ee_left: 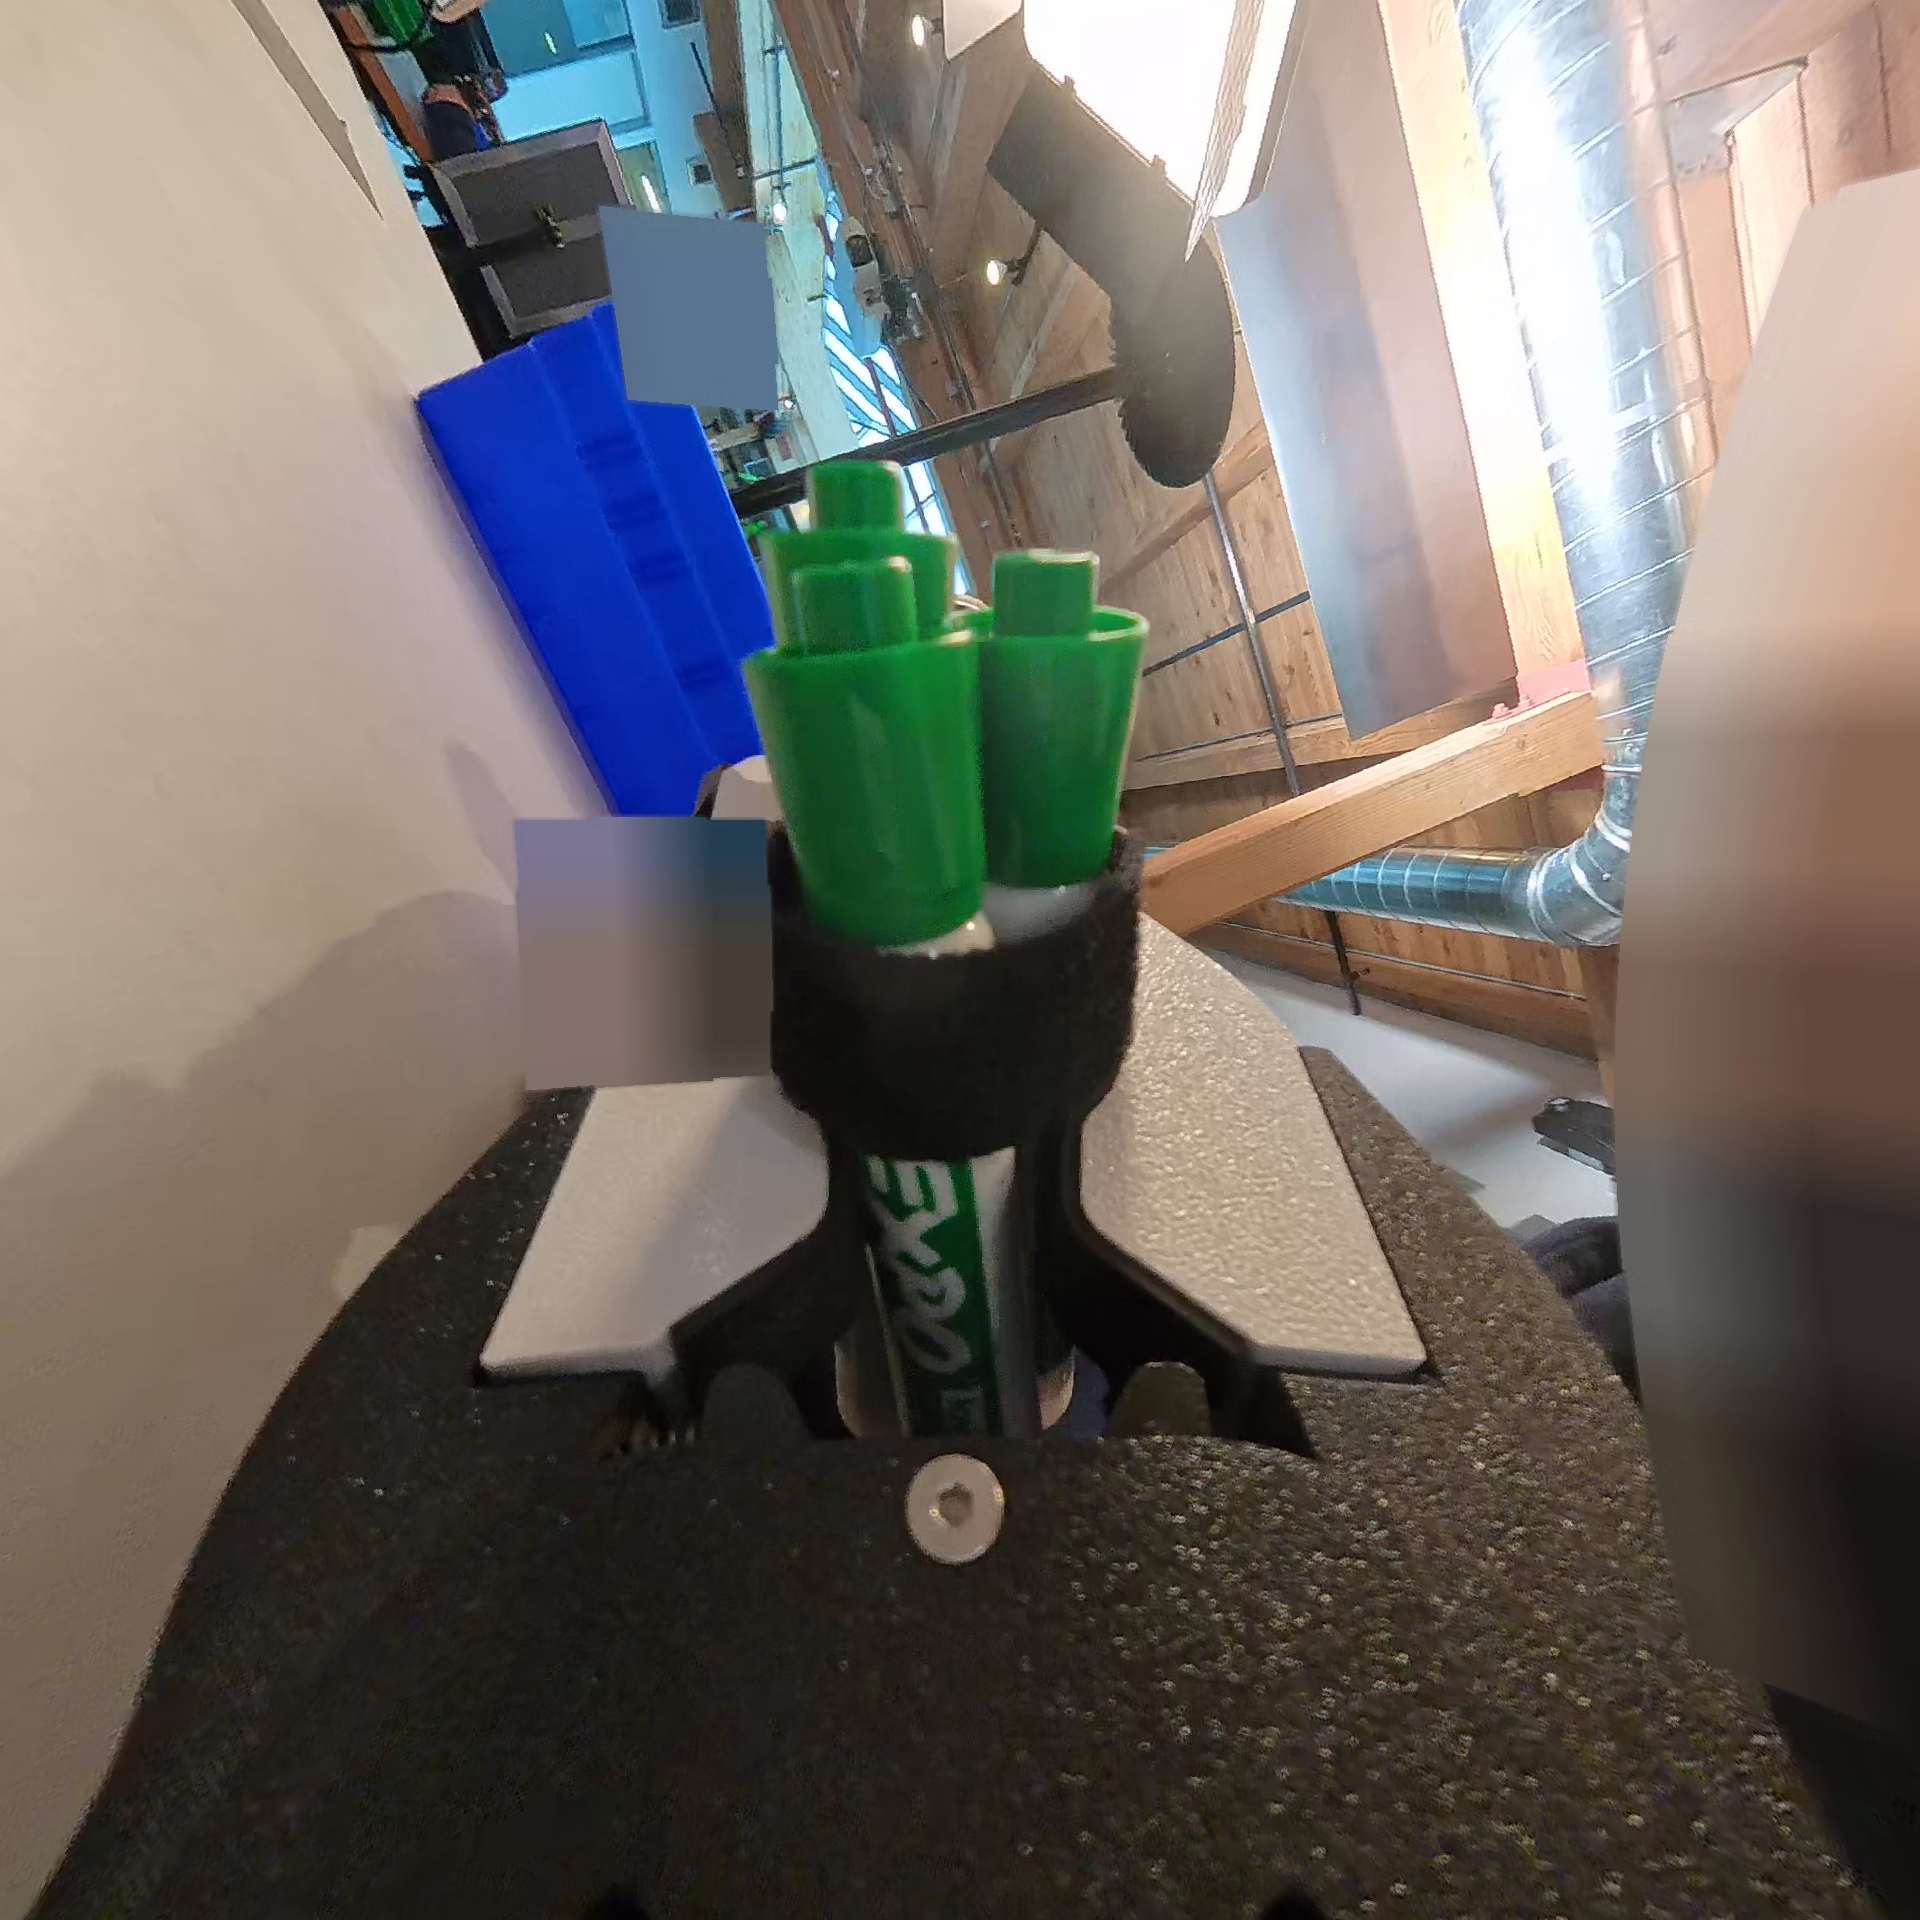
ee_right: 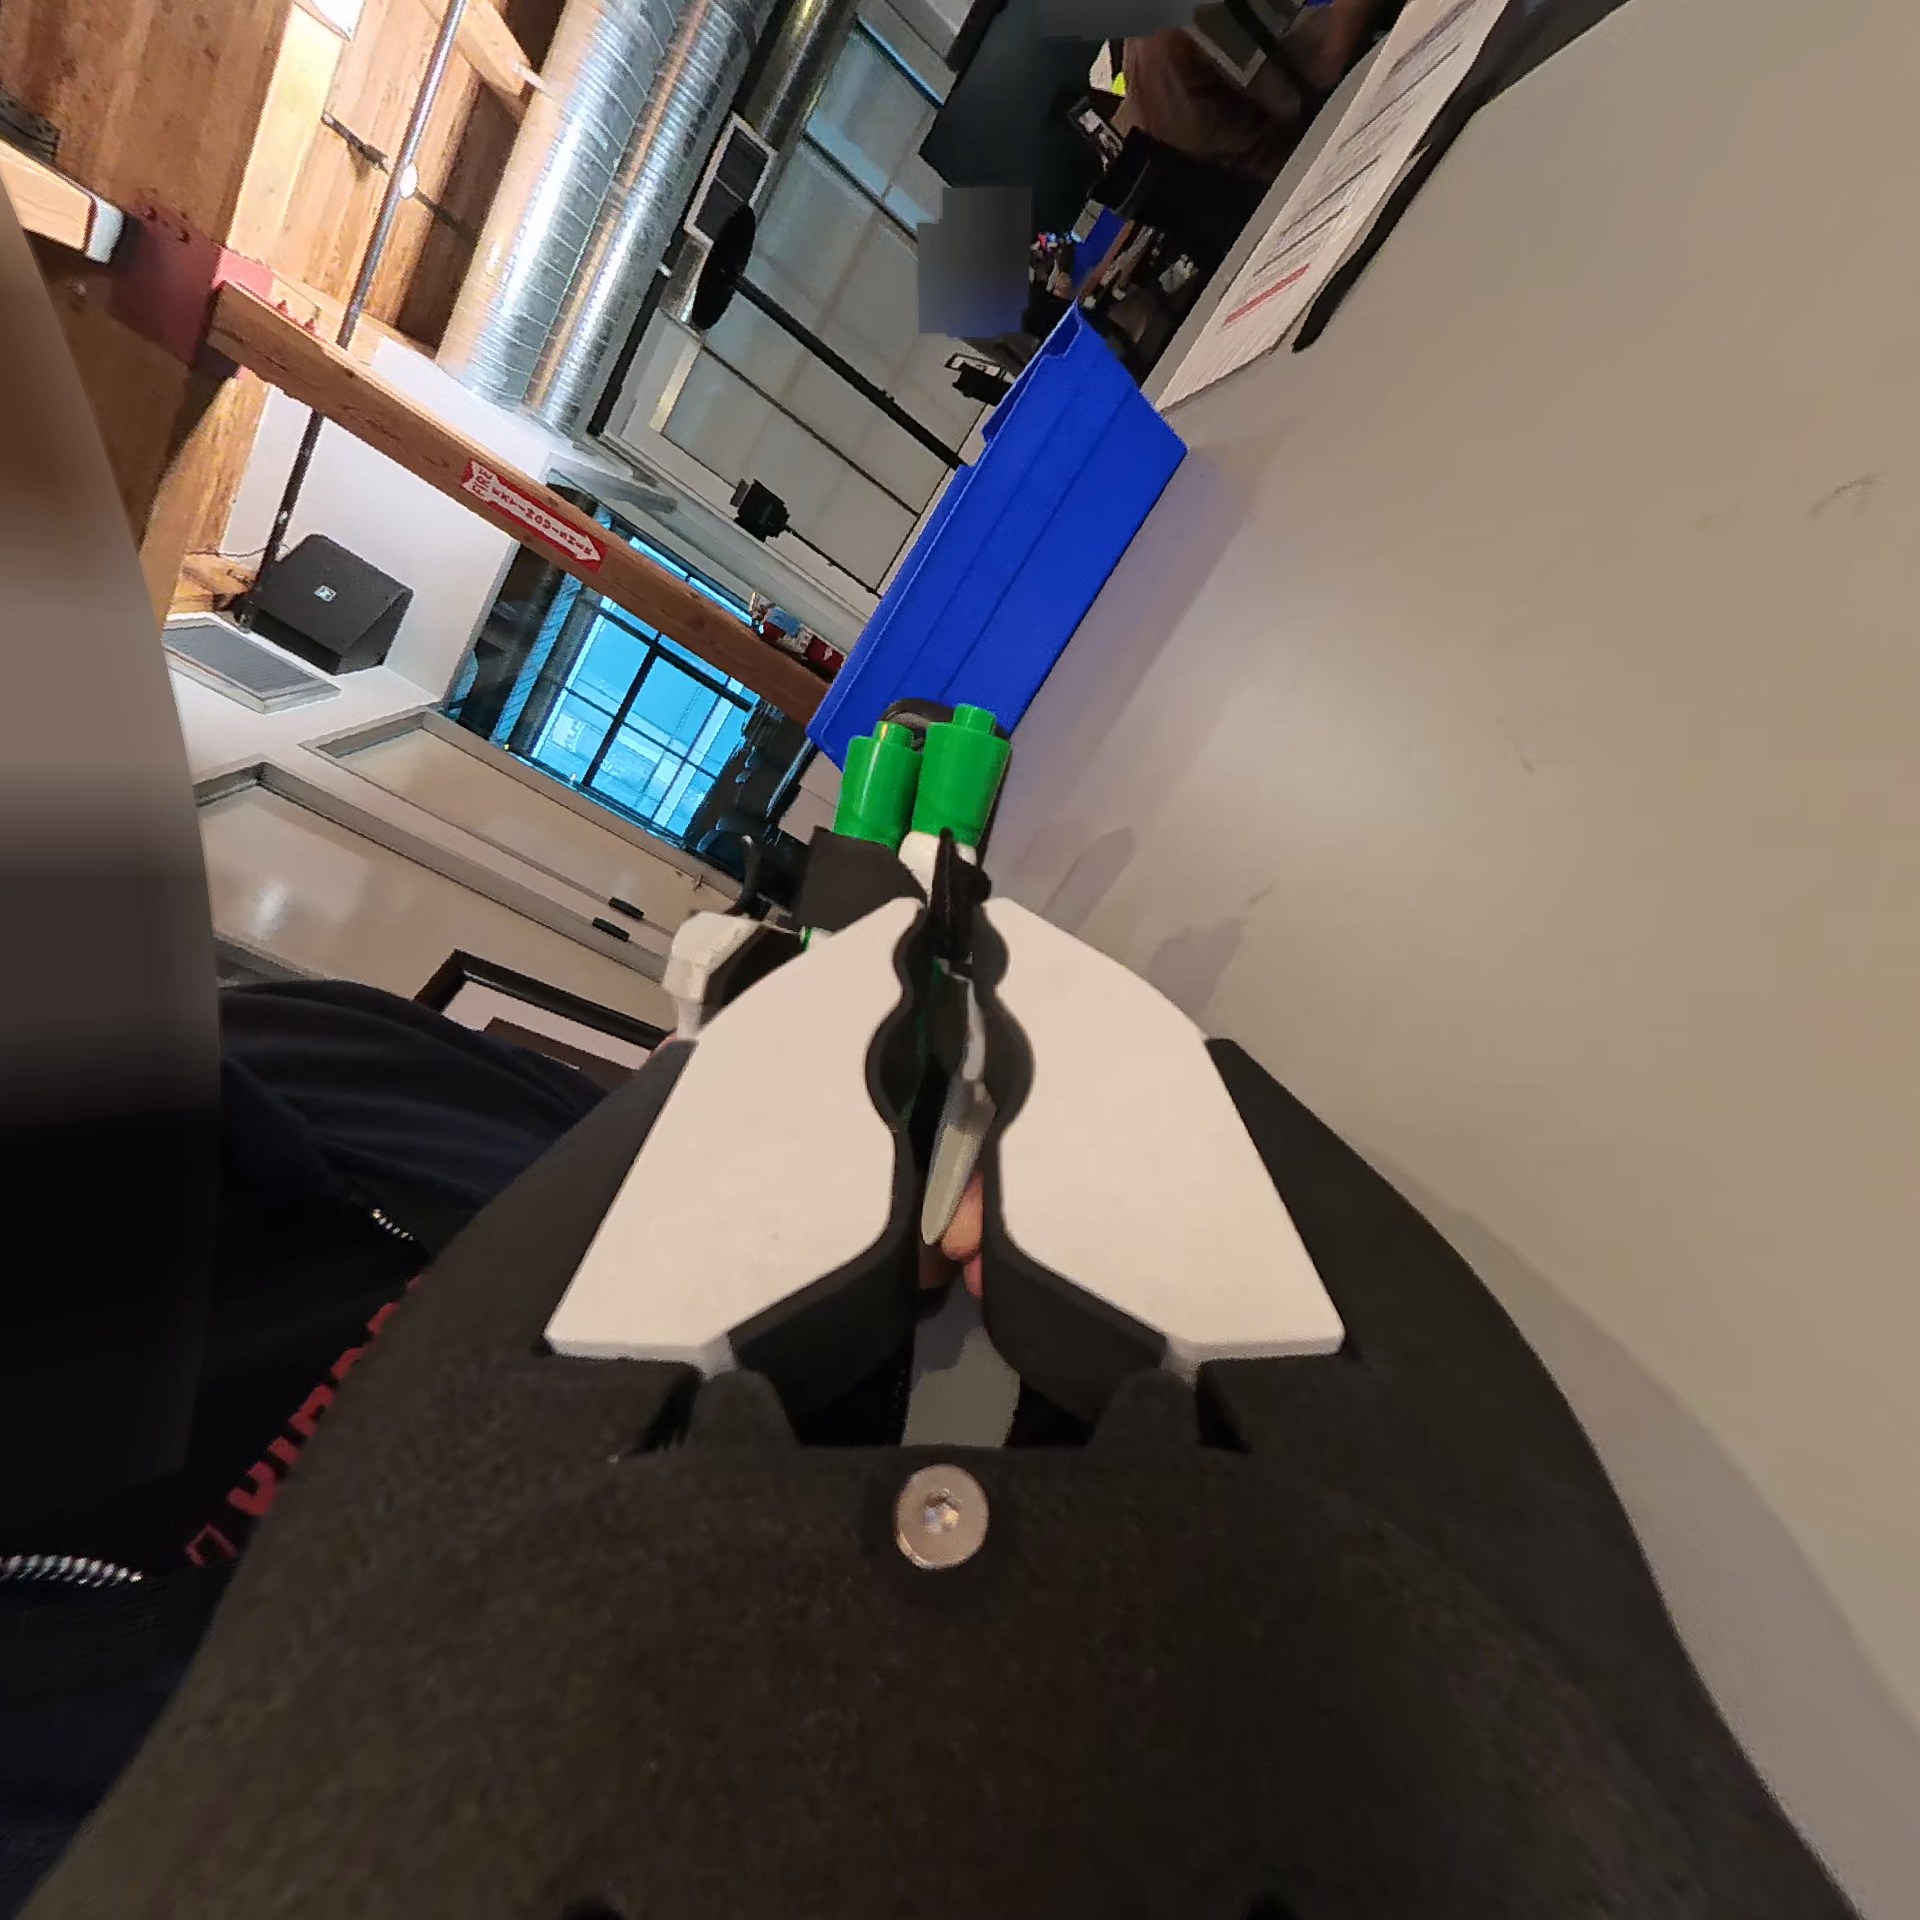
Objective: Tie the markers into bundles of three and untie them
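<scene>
Left gripper (ee_left: 951, 1039) clamps three green-capped markers (ee_left: 935, 727) wrapped by black strap (ee_left: 951, 1013); right gripper (ee_right: 951, 914) pinches strap's end.

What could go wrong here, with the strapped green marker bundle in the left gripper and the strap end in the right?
1. The right gripper pinches only a thin tip of the black fuzzy strap; it may slip out.
2. The left gripper holds the three green-capped markers by their barrels; a hard pull could tilt or drag them out.
</scene>
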Tool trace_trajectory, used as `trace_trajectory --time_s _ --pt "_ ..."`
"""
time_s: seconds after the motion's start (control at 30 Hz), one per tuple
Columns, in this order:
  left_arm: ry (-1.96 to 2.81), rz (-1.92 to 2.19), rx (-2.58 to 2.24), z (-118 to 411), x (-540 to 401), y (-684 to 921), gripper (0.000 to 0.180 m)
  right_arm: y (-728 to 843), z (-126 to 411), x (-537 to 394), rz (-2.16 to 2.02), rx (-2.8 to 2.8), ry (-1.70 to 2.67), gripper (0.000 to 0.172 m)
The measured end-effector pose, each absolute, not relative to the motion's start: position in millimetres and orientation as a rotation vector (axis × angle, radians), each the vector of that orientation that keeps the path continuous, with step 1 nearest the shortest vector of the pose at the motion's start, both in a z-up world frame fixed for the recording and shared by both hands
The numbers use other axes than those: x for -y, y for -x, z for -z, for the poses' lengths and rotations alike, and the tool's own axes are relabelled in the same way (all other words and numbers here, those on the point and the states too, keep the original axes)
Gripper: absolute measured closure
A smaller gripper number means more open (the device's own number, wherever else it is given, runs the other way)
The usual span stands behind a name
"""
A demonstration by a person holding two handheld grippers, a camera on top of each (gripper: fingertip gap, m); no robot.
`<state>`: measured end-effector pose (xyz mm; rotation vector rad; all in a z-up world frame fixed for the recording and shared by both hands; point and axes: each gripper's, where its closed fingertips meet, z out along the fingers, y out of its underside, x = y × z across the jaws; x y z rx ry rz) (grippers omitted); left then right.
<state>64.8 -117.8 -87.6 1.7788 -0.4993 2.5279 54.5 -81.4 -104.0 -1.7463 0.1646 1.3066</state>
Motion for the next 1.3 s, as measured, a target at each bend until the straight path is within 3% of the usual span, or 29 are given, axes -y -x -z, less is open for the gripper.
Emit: trace_trajectory --time_s 0.03,0.4,0.63,1.3 --pt "-1.803 -2.524 0.521 88 117 -65 0.137 -59 103 81 -1.299 -0.176 1.739 0.165" --pt "-1.940 -2.408 0.681 98 127 -68 0.137 -62 77 87 -1.059 0.169 1.846 0.154" --pt "-1.960 -2.368 0.710 101 130 -68 0.137 -31 74 90 -1.175 0.505 1.976 0.147" --pt "-2.094 -2.067 0.843 120 139 -58 0.137 -26 105 94 -1.350 0.658 2.066 0.163"
